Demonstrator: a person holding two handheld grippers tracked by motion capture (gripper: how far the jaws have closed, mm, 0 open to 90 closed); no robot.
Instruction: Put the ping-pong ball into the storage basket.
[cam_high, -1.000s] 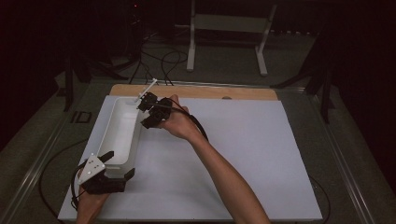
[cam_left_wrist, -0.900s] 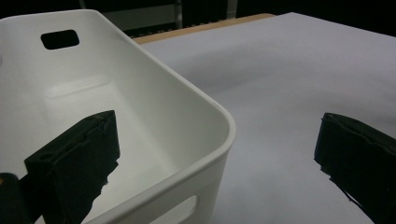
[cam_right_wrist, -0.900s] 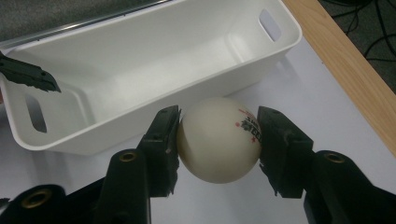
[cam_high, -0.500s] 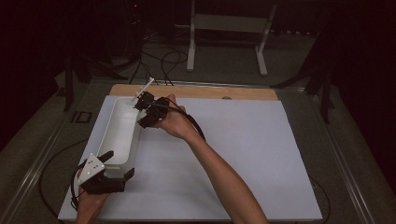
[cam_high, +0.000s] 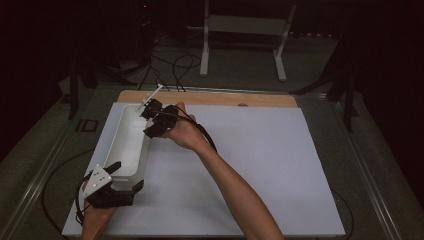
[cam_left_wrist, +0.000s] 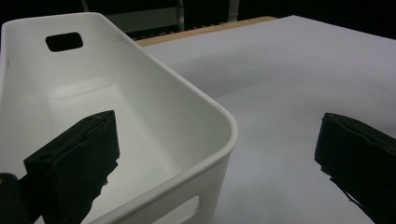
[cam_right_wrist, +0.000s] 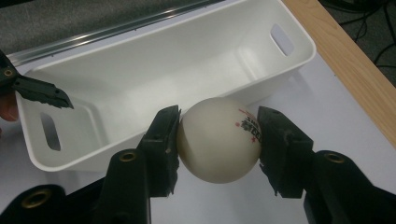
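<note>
While the small cream-white plastic ball (cam_right_wrist: 218, 139) with red print sits pinched between the two black jaws of the right gripper (cam_right_wrist: 218, 140), it hangs just off the near long wall of the long white plastic bin (cam_right_wrist: 163, 56), above the pale sheet that covers the table (cam_high: 260, 165). The pads press on opposite sides at its widest girth, which is the right place to hold it. It looks hollow and very light, smooth and hard-shelled, so it would likely slip or pop out if gripped off-centre, and dent under a hard squeeze; a gentle, centred clamp should do. In the high view the right gripper (cam_high: 156, 120) is at the bin's far end. At the near end, the left gripper (cam_left_wrist: 219, 154) stands with its jaws apart, one inside the bin and one outside, straddling the corner wall without pressing it.
</note>
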